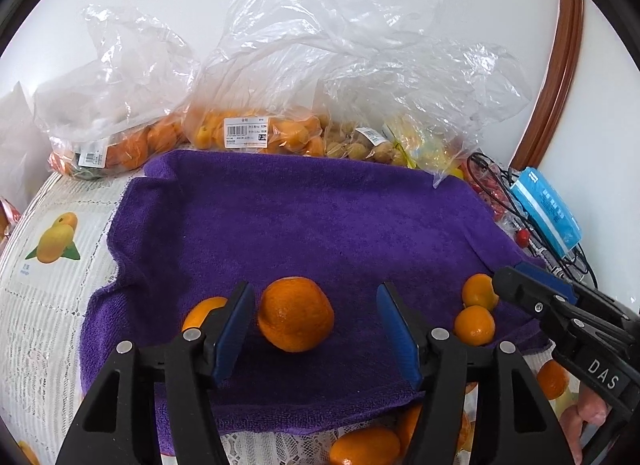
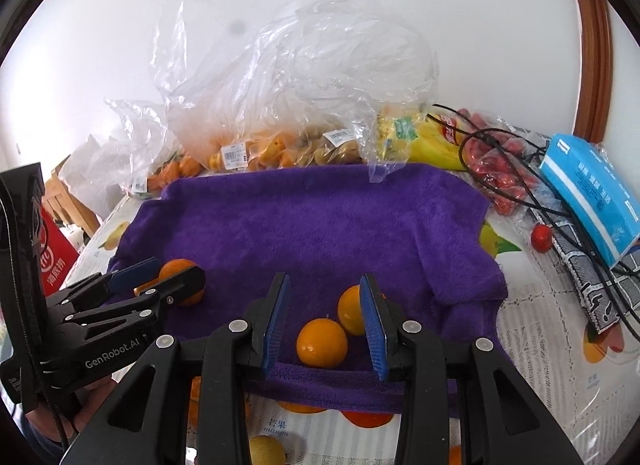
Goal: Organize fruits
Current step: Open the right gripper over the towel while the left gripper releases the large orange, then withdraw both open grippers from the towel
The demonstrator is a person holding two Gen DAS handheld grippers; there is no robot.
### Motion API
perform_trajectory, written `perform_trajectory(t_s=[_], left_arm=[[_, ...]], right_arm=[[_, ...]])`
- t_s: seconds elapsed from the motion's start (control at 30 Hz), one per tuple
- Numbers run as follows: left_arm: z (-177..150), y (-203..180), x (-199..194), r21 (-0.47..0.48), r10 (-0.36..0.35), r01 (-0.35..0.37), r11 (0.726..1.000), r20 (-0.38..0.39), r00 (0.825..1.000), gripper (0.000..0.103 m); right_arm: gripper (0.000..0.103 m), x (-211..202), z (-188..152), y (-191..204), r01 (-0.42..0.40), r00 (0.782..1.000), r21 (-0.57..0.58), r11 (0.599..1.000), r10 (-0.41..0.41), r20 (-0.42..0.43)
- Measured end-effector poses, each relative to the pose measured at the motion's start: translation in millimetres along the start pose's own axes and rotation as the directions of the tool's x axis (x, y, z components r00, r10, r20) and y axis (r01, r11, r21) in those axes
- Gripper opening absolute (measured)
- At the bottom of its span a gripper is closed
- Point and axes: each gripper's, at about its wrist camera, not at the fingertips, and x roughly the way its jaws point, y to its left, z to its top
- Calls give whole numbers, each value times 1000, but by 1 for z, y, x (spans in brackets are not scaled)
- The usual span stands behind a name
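Note:
A purple towel [image 1: 320, 217] [image 2: 320, 217] covers the table. In the left wrist view a large orange [image 1: 295, 319] rests on it between the fingers of my left gripper [image 1: 316, 325], which stands open, its pads not pressing the fruit. A second orange [image 1: 200, 311] peeks out behind the left finger. Two small oranges [image 1: 475, 325] lie near the towel's right edge. My right gripper [image 2: 325, 321] is open over them: one small orange [image 2: 322, 343] sits loose between the pads, the other [image 2: 349, 315] is half hidden by the right finger.
Clear plastic bags of orange fruit [image 1: 248, 133] [image 2: 256, 153] and brownish fruit [image 1: 360, 149] line the wall behind the towel. A blue tissue pack [image 2: 588, 193], black cables [image 2: 520, 185] and red packets [image 2: 504, 177] crowd the right side. The tablecloth [image 1: 56, 265] has fruit prints.

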Motion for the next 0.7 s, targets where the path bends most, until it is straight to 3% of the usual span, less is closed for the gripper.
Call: perform_trajectory(t_s=[0.17, 0.43, 0.7], left_arm=[[1, 2, -4, -3, -3, 3, 1000, 9, 1000, 61], [3, 4, -6, -18, -19, 19, 1000, -5, 1000, 65], [12, 2, -29, -3, -30, 31, 1000, 36, 999, 65]], right_arm=[[36, 4, 2, -8, -35, 999, 46, 998, 36, -38], [36, -13, 6, -14, -4, 1000, 53, 999, 3, 8], [36, -30, -2, -32, 32, 999, 92, 995, -35, 31]])
